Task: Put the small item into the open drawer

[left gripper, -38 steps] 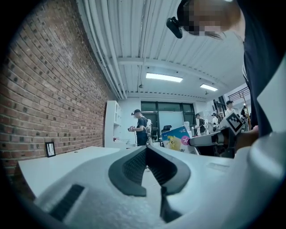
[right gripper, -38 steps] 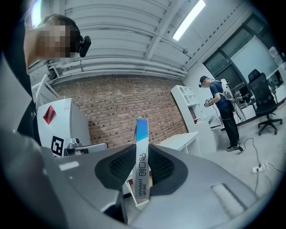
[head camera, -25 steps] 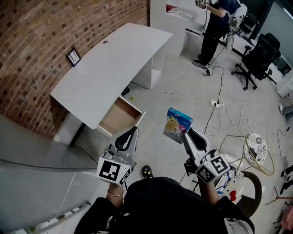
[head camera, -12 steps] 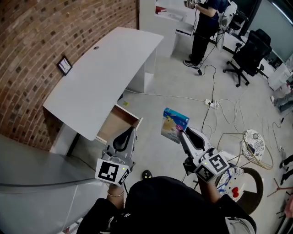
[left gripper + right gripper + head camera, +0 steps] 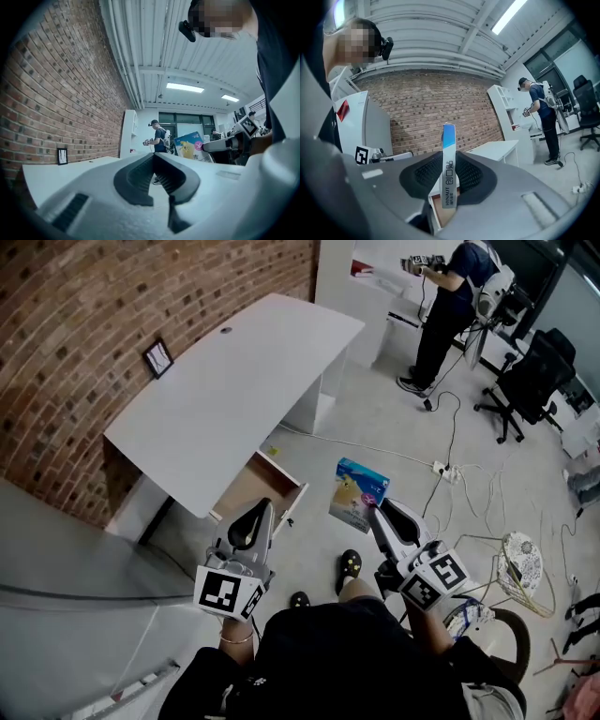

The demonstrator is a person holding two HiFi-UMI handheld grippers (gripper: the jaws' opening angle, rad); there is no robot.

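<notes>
A thin flat box [image 5: 359, 493], blue and yellow, stands on edge between the pads of my right gripper [image 5: 377, 512], which is shut on it. In the right gripper view the box's narrow spine [image 5: 448, 164] rises upright out of the right gripper [image 5: 449, 180]. The white desk [image 5: 234, 381] stands against the brick wall, its wooden drawer [image 5: 258, 486] pulled open and looking empty, ahead and left of the box. My left gripper [image 5: 261, 510] hovers just in front of the drawer. The left gripper [image 5: 153, 157] has its tips touching and holds nothing.
A small picture frame [image 5: 157, 357] leans on the desk by the wall. A person [image 5: 450, 306] stands at the far shelves. An office chair [image 5: 530, 381], floor cables with a power strip [image 5: 448, 465] and a wire basket [image 5: 520, 563] lie to the right. A grey surface [image 5: 56, 549] is at my left.
The person holding the grippers has stepped forward: a shoe now shows on the floor between the grippers, and the desk has shifted in view. Both grippers keep their pose, and the box stays gripped.
</notes>
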